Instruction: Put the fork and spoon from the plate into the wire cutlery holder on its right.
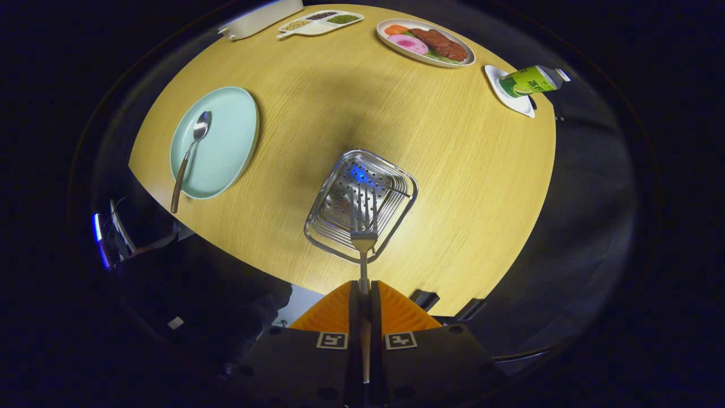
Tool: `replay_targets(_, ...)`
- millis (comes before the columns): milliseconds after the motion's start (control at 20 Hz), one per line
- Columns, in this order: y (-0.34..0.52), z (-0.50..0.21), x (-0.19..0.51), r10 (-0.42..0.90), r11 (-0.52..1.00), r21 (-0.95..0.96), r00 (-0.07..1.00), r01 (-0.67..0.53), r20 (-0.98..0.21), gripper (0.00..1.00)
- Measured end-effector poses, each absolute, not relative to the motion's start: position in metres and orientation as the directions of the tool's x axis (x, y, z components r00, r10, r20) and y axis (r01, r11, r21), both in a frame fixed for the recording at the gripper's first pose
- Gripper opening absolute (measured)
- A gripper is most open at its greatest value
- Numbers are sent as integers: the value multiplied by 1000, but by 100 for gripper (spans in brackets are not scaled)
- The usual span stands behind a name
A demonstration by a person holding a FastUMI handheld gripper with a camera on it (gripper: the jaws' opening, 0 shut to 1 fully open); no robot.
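1. Far out to my left I see the pale green plate (218, 144) sitting on the round wooden table (453, 187), close to the table's near edge.
2. The spoon (190, 154) lies on that plate, bowl pointing away from me, its brown handle running back over the plate's rim and past the table edge.
3. Beyond the plate, at the far side of the table, I make out a white tray (261, 18) and beside it a divided dish (320, 22) holding small portions of grains or beans.
4. In the middle, just ahead of my fingers, stands the wire cutlery holder (362, 199), well apart from the plate and to its right.
5. My gripper (364, 292) has both fingers pressed together on the fork (363, 226), clamping its handle; the tines point forward and hang over the holder's near rim, above its perforated base.
6. Farther right, at the table's far edge, an oval platter of food (426, 42) rests.
7. Rightmost, a green bottle (533, 80) lies on its side on a small white plate (518, 101).
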State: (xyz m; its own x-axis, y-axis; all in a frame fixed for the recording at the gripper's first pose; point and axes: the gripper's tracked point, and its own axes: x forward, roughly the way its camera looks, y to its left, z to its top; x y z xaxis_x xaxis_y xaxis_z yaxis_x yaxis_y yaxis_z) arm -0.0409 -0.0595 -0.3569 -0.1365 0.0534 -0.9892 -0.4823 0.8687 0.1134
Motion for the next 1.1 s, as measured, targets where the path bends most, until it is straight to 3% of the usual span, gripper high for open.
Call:
replay_targets(150, -57, -361, -41, 31, 872, 122, -196, -474, -980, 12)
replay_targets(550, -50, -364, -31, 46, 868, 119, -161, -482, -986, 19)
replay_targets(700, -43, -356, -20, 92, 876, 111, -63, -469, -994, 33)
replay_targets(950, -32, -318, 5, 143, 896, 39, 204, -442, -968, 37)
replay_targets(1100, 15, -286, 6, 249, 898, 92, 325, -430, -913, 42)
